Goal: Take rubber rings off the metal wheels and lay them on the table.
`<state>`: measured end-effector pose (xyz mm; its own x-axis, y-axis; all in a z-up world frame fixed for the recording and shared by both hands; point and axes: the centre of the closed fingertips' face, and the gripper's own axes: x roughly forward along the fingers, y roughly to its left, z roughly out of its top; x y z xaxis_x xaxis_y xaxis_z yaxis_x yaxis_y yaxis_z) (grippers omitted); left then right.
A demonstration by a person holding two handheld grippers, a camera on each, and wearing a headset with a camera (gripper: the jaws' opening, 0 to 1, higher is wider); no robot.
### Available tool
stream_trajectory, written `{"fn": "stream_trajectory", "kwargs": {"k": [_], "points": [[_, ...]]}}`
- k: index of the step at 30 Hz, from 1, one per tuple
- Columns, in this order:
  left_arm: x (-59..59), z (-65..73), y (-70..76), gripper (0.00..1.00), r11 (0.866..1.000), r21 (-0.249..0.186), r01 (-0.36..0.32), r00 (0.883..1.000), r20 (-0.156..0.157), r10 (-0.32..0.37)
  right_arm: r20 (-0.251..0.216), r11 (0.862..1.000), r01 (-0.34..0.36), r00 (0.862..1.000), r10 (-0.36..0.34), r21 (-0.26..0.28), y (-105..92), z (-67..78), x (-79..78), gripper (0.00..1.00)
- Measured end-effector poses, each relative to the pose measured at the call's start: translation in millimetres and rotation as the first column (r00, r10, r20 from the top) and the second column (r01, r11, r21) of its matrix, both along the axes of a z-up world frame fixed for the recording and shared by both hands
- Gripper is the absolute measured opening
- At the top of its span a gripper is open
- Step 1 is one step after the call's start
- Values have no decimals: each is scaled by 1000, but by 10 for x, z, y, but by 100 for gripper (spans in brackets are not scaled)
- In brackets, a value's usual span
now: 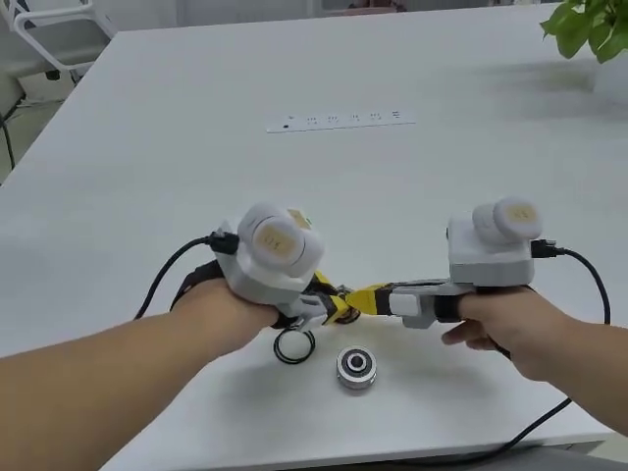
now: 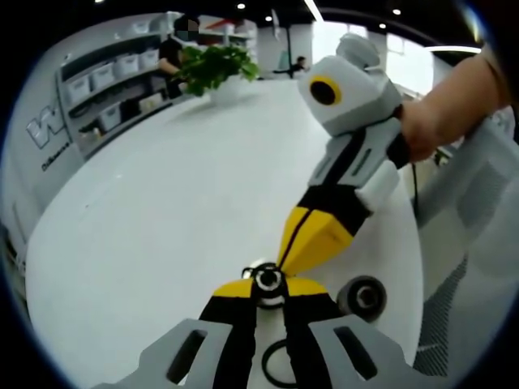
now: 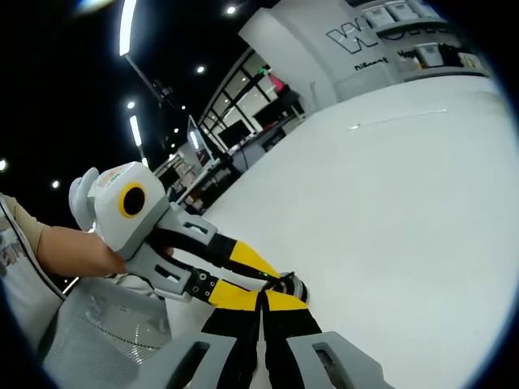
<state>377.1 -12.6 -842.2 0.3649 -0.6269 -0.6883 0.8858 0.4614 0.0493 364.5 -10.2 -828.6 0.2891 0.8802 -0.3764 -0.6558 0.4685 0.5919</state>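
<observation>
My left hand [image 1: 231, 309] brings the left claw [image 2: 268, 292] in from the left. Its yellow-tipped jaws are drawn in close and clamp a small metal wheel [image 2: 268, 279] between them. I take that gripped wheel as my mark.

Just below and to the left of it, a black rubber ring [image 1: 294, 345] lies flat on the white surface [image 1: 196, 177], free of any wheel. In the left gripper view the ring shows under my left jaws.

Just below and to the right of the gripped wheel, a second metal wheel [image 1: 356, 366] sits on the surface, near the ring but apart from it. Neither claw touches it.

From the right of the gripped wheel comes my right claw [image 3: 260, 298]. Its jaws are pressed almost together, with only a thin dark line between them, and the tips meet the gripped wheel head-on against the left claw's tips. I cannot tell whether they pinch the wheel's rim or anything on it.

My right hand [image 1: 510, 329] holds that gripper, and a black cable trails off behind it.

Far beyond the gripped wheel a white socket strip [image 1: 340, 121] lies on the surface. Far off to the upper right stands a leafy green plant [image 1: 589, 25].
</observation>
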Motion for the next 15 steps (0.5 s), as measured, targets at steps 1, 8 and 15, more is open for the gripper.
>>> {"fn": "stream_trajectory", "kwargs": {"k": [1,8,15], "points": [[-1,1,1,12,1000,-1,-2,1000,0,2,-5,1000,4,1000,-3,5,-7,-2,2,0],[-8,-1,0,12,1000,-5,-6,1000,0,6,-19,1000,0,1000,0,31,12,54,-41,0],[-9,-3,0,12,1000,-9,-10,1000,0,10,-44,998,-15,999,18,67,37,101,-117,0]]}}
